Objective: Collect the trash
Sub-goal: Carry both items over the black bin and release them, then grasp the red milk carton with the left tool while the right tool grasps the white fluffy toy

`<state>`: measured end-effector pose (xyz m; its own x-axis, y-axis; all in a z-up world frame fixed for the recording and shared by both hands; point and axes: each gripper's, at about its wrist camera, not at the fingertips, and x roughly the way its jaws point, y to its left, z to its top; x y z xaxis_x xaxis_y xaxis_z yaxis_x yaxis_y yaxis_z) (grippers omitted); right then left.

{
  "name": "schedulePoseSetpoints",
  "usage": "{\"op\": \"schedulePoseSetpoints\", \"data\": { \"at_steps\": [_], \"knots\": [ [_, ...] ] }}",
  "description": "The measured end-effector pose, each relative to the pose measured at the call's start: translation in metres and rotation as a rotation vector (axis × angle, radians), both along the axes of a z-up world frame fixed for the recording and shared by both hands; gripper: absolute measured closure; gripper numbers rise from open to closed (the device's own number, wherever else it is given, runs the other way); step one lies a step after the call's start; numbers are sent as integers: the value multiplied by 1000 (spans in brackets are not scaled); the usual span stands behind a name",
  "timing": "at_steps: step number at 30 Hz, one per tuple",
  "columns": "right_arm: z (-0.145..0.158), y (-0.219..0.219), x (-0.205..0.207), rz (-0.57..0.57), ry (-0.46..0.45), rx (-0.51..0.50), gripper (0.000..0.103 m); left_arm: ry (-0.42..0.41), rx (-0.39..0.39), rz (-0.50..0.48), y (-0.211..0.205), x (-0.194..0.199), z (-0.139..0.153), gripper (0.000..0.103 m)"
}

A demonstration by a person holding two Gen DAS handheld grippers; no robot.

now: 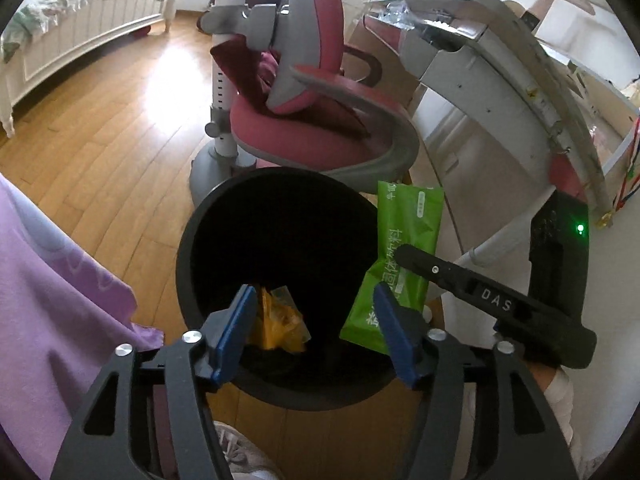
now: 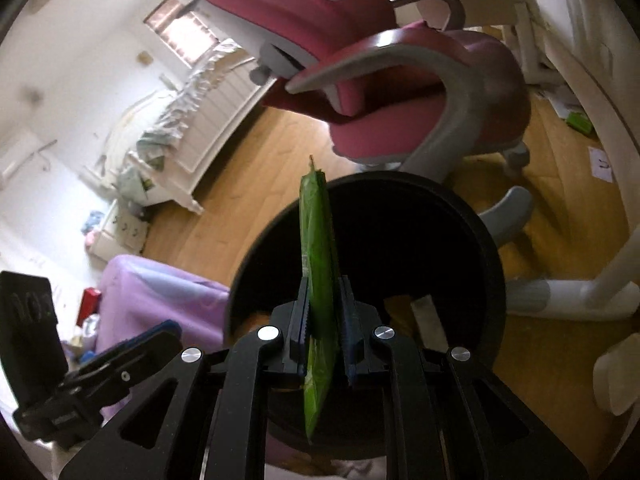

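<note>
Green wrapper point(image 2: 318, 280) pinched in R gripper point(image 2: 325, 328) over bin rim point(image 2: 486, 240); L gripper point(image 1: 316, 332) wide.

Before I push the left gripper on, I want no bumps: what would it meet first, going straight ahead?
Probably the yellow wrapper between its open fingers, then the black bin floor; depth is unclear.

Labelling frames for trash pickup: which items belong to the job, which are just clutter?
Job:
- black bin
- orange wrapper, between the open left tool fingers, over the bin
- green packet, clamped in the right tool

Lying about:
- pink chair
- purple cloth
- bed
- desk
</note>
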<state>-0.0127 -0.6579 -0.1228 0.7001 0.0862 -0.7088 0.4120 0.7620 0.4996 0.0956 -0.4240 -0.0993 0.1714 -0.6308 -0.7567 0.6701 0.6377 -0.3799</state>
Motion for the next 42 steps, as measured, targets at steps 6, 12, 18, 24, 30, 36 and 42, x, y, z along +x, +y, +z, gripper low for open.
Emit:
{"op": "schedulePoseSetpoints", "data": {
  "at_steps": [6,12,18,24,30,36,42],
  "knots": [
    [8,-5,-10,-78,-52,8,12,0,-100,107,25,1,20,17],
    [7,-1,-10,-73,-166,279,5,36,-435,237,96,-12,56,5],
    [21,42,13,85,-130,303,5,100,-738,364,187,-31,71,5],
    [54,116,34,270,-141,206,5,-3,-631,511,275,-53,83,5],
    [101,226,53,525,-189,22,10,-419,-31,838,359,-71,107,5],
    [132,345,77,797,-212,-96,24,-513,320,762,403,-51,97,5],
    [140,449,96,994,-241,-260,24,-535,399,574,431,-27,73,5]
  ]
}}
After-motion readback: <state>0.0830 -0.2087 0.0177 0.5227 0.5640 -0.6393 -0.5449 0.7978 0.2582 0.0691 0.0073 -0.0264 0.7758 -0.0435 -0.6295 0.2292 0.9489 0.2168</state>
